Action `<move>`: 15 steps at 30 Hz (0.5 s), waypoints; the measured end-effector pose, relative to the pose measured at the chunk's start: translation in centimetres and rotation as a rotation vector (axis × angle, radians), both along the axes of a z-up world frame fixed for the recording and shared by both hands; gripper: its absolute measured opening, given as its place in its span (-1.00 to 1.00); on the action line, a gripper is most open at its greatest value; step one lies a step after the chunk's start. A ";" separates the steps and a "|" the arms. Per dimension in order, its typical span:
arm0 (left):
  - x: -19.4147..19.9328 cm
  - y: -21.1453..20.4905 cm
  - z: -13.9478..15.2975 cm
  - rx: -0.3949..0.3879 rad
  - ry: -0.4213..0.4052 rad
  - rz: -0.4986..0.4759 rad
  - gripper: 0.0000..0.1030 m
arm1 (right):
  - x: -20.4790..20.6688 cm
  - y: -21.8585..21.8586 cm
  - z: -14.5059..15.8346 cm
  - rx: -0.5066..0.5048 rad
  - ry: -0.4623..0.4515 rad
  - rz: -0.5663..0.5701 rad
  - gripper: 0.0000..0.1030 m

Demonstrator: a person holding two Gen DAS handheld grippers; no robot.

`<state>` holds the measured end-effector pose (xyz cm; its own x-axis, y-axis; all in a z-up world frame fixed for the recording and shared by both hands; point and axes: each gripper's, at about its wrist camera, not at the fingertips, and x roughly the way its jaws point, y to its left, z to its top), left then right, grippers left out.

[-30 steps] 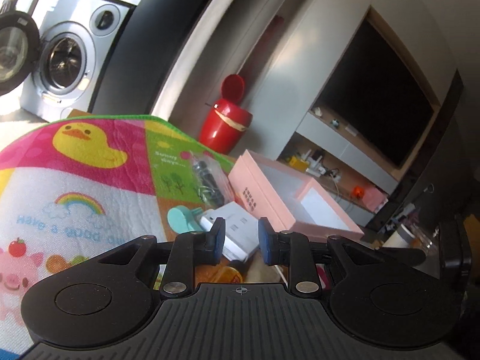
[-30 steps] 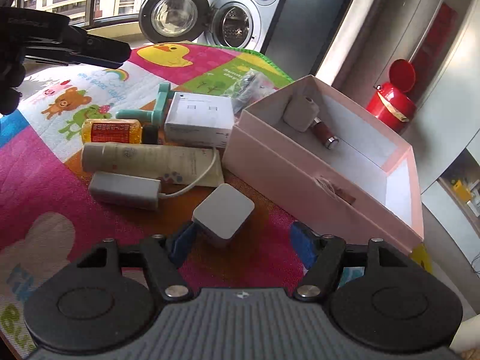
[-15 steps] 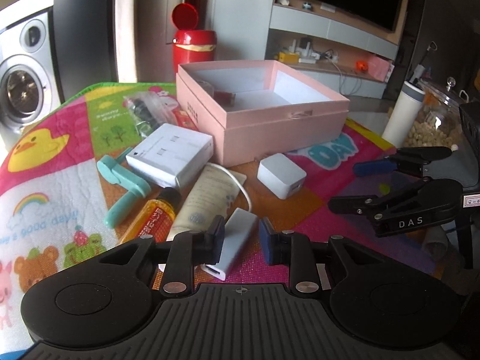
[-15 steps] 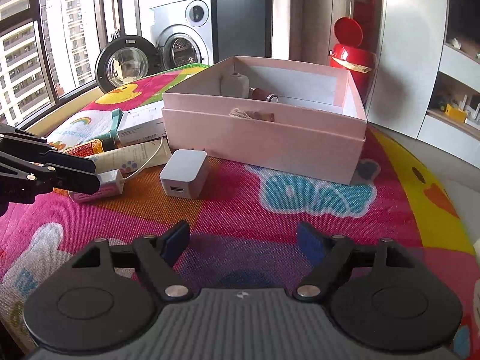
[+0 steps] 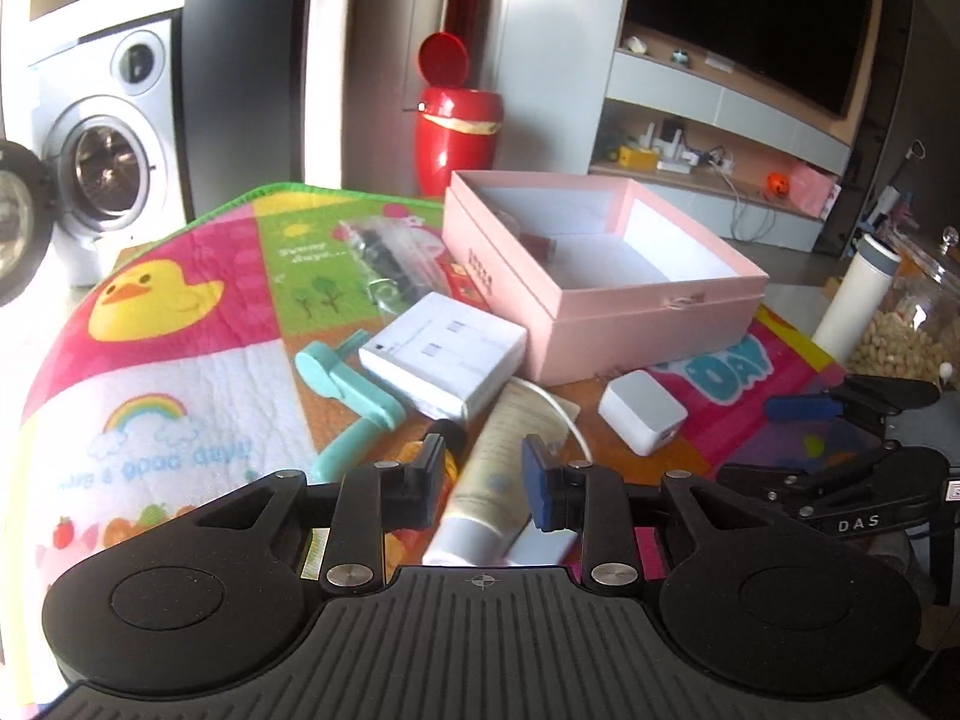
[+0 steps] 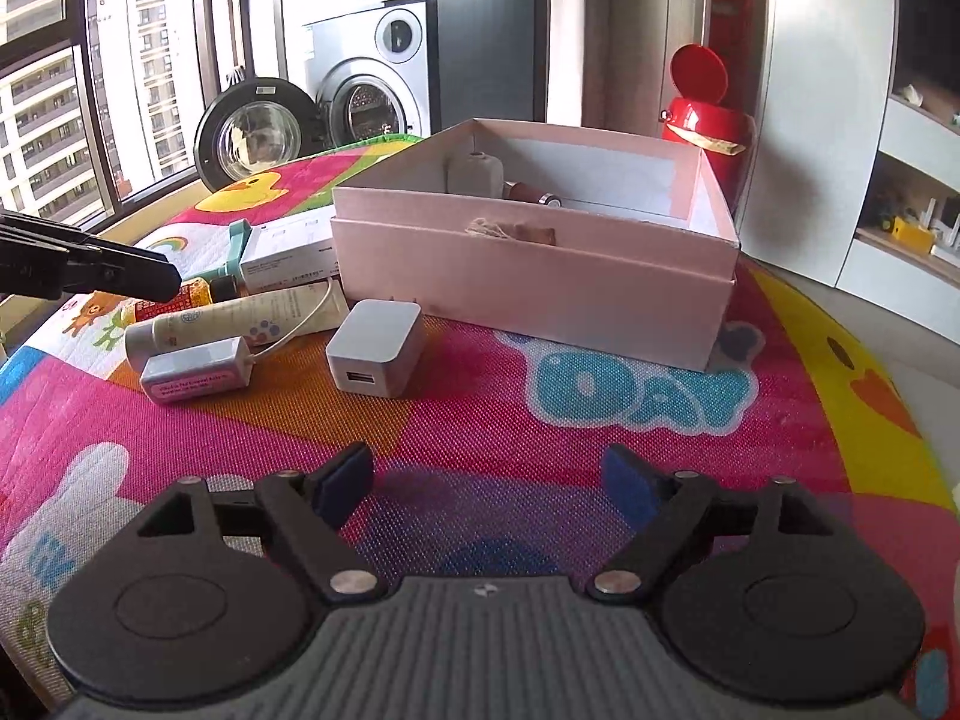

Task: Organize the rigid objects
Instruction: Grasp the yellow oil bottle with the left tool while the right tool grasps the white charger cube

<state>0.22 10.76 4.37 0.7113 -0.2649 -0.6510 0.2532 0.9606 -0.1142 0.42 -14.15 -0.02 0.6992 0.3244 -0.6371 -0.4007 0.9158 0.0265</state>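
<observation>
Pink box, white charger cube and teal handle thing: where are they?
Pink box (image 6: 528, 282): right wrist view, on its front wall.
Charger (image 6: 375, 339): right wrist view, on its top face.
Teal handle (image 5: 345, 387): left wrist view, on its upper arm.

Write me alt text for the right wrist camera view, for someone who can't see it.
The right gripper, jaws opening and nothing between them, hovers over a colourful play mat, facing an open pink box. A white USB charger, a cream tube and other small items lie left of the box.
</observation>
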 end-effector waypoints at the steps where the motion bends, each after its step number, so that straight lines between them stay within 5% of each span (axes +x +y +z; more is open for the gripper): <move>1: 0.7 0.6 -0.2 0.013 0.026 -0.001 -0.40 | 0.0 0.0 0.0 -0.002 -0.001 0.000 0.64; 7: 4.2 1.2 -1.7 0.042 0.131 -0.067 -0.35 | 0.0 0.2 -0.1 -0.008 -0.001 -0.005 0.67; 15: 6.2 -0.8 -2.5 0.127 0.134 -0.083 -0.37 | 0.1 0.2 -0.2 -0.010 0.000 -0.010 0.70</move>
<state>6.41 9.94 1.89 0.5950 -0.2286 -0.7705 0.3225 0.9461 -0.0317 0.50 -13.94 -0.19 0.7023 0.3110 -0.6403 -0.3914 0.9201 0.0175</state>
